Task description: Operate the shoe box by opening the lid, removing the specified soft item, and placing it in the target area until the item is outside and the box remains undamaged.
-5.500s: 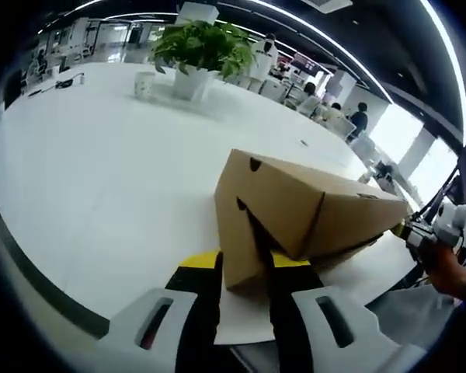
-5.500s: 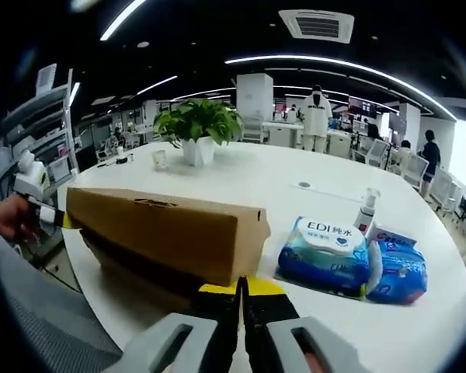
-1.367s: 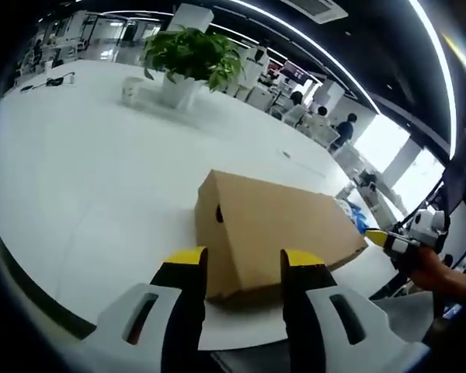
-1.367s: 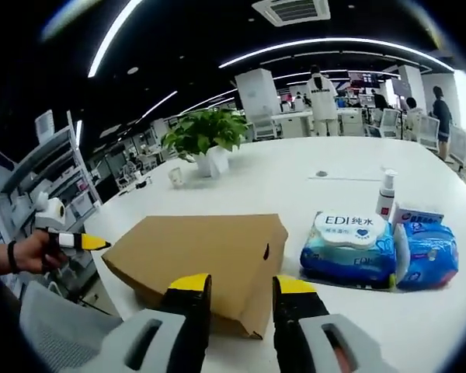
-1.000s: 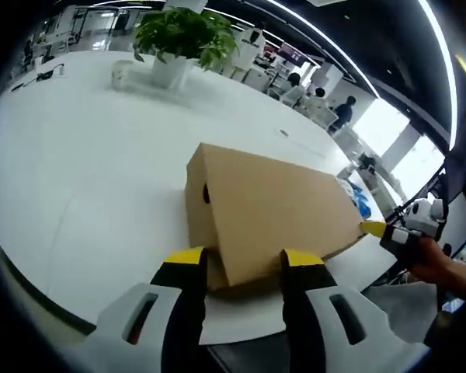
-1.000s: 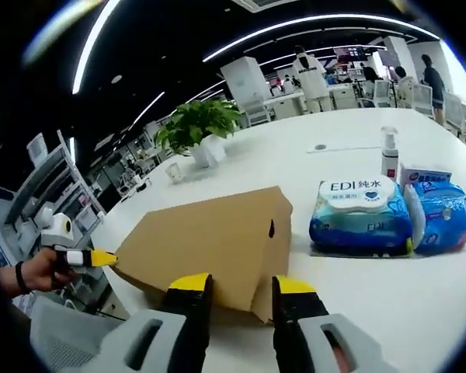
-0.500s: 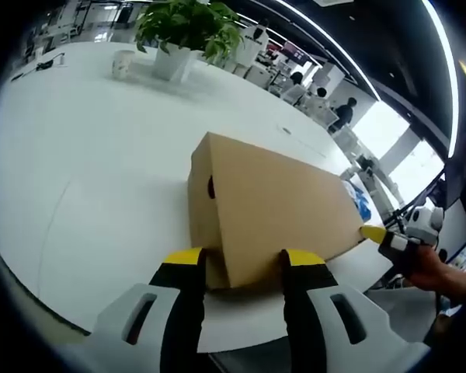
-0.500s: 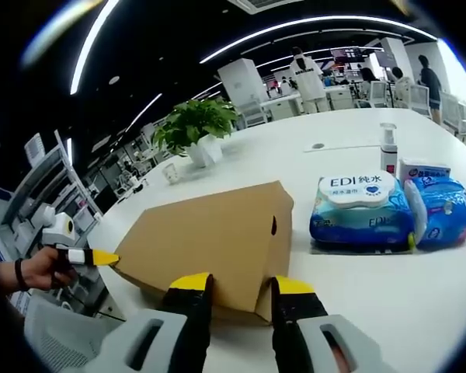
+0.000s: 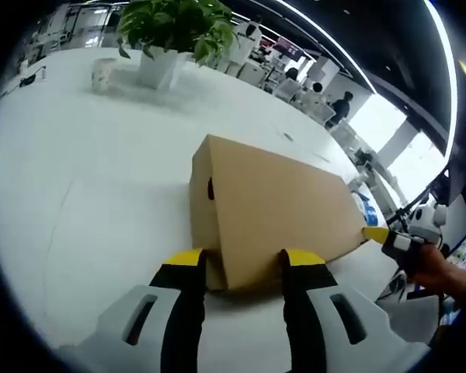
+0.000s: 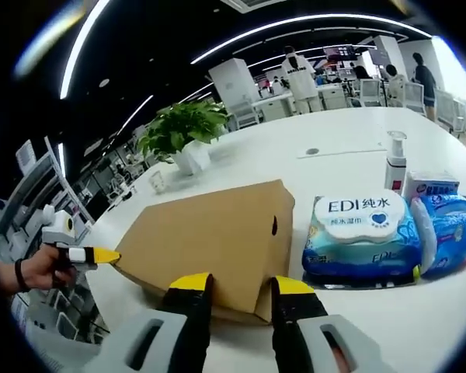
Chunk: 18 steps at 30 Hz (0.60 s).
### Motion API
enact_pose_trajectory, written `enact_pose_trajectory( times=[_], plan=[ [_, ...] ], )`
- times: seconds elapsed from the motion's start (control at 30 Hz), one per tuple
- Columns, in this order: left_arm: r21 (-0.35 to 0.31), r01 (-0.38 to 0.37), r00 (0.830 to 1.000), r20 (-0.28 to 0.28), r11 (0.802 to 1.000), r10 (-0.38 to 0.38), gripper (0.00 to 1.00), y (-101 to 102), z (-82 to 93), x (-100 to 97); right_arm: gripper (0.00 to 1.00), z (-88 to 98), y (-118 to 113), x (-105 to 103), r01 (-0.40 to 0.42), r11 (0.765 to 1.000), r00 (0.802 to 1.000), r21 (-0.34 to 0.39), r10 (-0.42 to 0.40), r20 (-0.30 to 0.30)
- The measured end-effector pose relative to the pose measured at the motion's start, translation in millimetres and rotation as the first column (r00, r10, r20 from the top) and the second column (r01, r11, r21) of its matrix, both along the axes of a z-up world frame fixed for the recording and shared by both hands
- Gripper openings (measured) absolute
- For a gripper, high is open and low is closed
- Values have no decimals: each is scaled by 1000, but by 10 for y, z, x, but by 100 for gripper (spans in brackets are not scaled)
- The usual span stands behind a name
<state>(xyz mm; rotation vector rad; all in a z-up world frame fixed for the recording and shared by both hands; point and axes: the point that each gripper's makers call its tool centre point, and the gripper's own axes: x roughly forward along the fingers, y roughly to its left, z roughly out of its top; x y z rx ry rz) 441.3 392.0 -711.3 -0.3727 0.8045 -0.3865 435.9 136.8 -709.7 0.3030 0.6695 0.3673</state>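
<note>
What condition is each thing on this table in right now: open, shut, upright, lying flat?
Brown cardboard shoe box: lid shut, resting on the white table.
Left claw: open, straddling a box corner.
Right claw: open, straddling a box corner.
Blue wet-wipes pack: lying flat, flap shut.
White pump bottle: upright.
Green potted plant: upright.

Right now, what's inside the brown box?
You can't see inside. The cardboard shoe box has its lid down, so whatever it holds is covered. A small dark hole in its end wall shows nothing. Both open grippers, left and right, straddle its near corners.
</note>
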Motion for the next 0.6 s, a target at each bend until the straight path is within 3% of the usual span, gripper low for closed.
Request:
enact_pose_trajectory(
  times=[0.3, 0.6],
  plan=[
    [-4, 19, 1000, 7, 1000, -19, 38, -142, 30, 446, 27, 1, -124, 373, 37, 999, 999, -7, -37, -7],
    [-1, 36, 999, 12, 999, -36, 38, -212, 46, 690, 27, 2, -173, 521, 62, 998, 998, -10, -63, -12]
  ],
)
